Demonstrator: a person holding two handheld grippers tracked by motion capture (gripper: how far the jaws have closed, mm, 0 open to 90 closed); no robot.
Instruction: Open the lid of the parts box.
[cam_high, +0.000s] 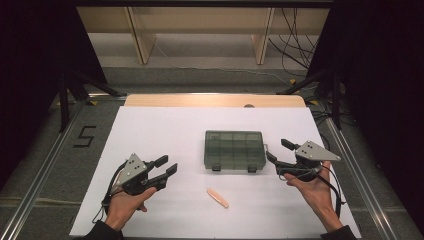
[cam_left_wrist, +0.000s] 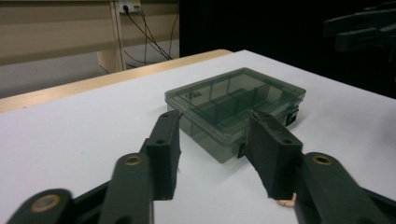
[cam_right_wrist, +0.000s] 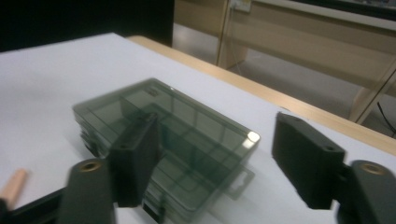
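A smoky see-through compartment box lies closed in the middle of the white table top, its two black latches facing the person. A pale orange stick lies on the white surface in front of it. My left gripper is held open to the left of the box, jaws pointing right toward it, with nothing between them. My right gripper is open just right of the box. The box shows beyond my left gripper. The box lies under my open right gripper; the stick is at lower left.
The table's wooden far edge runs behind the white sheet. Metal rails flank the table, and a "5" is marked on the floor at left. Wooden shelving legs and cables stand beyond.
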